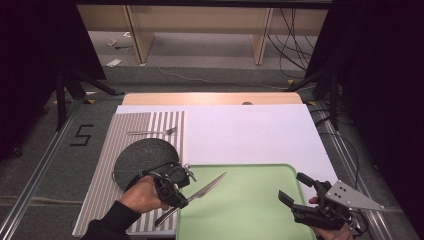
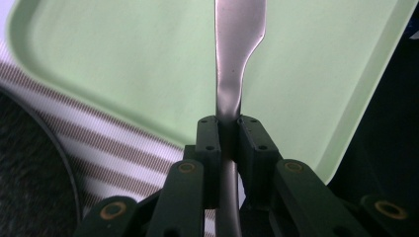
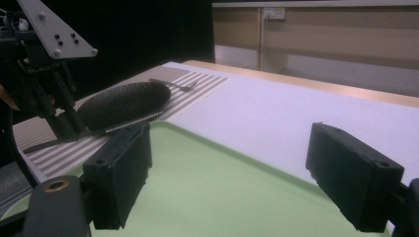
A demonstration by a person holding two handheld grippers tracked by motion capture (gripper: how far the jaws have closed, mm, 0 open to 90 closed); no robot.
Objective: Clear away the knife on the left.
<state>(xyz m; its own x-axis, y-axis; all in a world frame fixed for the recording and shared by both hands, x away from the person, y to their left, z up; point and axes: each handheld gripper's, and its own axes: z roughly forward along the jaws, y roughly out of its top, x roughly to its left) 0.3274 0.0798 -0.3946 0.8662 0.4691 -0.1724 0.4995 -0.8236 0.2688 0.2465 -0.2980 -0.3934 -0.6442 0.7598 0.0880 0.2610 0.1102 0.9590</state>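
My left gripper [image 1: 183, 199] is shut on a metal table knife [image 1: 209, 185], near where the handle meets the blade. The blade points up and right over the left edge of the green tray [image 1: 250, 215]. In the left gripper view the jaws [image 2: 228, 126] clamp the knife [image 2: 237, 44] above the tray [image 2: 123, 59]. My right gripper [image 1: 295, 188] is open with nothing in it, over the tray's right edge. Its jaws stand wide apart [image 3: 232, 163] above the tray [image 3: 207, 192] in its own view, which also catches the left gripper [image 3: 44, 94] far left.
A dark round plate [image 1: 145, 156] lies on a striped placemat [image 1: 107, 170], just behind my left hand. A fork [image 1: 152, 132] lies beyond it on the mat. A white sheet [image 1: 250, 135] covers the table behind the tray. Cables trail on the floor beyond.
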